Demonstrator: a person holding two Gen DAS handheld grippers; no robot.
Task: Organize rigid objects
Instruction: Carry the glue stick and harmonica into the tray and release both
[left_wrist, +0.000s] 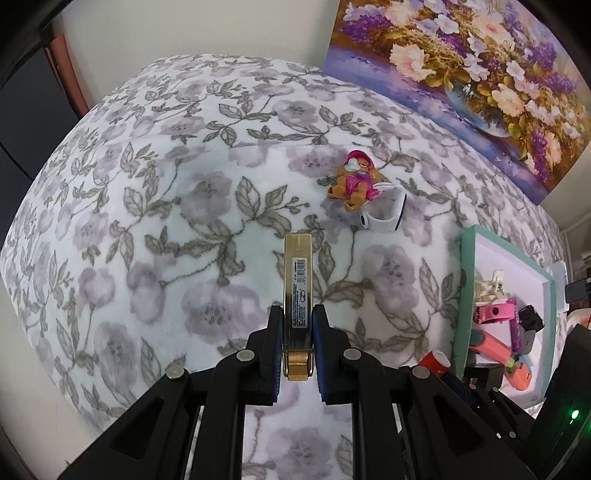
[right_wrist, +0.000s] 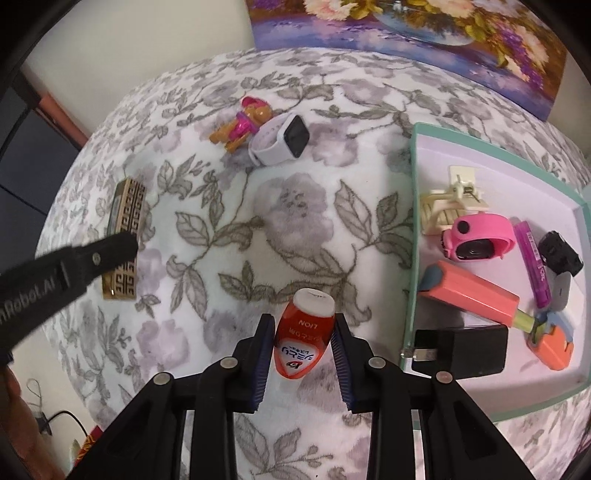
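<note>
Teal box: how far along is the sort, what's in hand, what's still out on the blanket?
Done: the teal box already holds a cream clip, pink camera, coral case and black block, among others. In hand: left gripper grips the gold case; right gripper holds the red bottle. Left: toy figure and white watch.

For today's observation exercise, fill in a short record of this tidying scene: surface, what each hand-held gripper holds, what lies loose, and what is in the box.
surface: floral blanket
left hand-held gripper: shut on gold case
right hand-held gripper: shut on red bottle, white cap pointing away
loose: toy figure beside white smartwatch
teal box: pink camera, cream hair clip, orange highlighter, black block, purple tube
</note>
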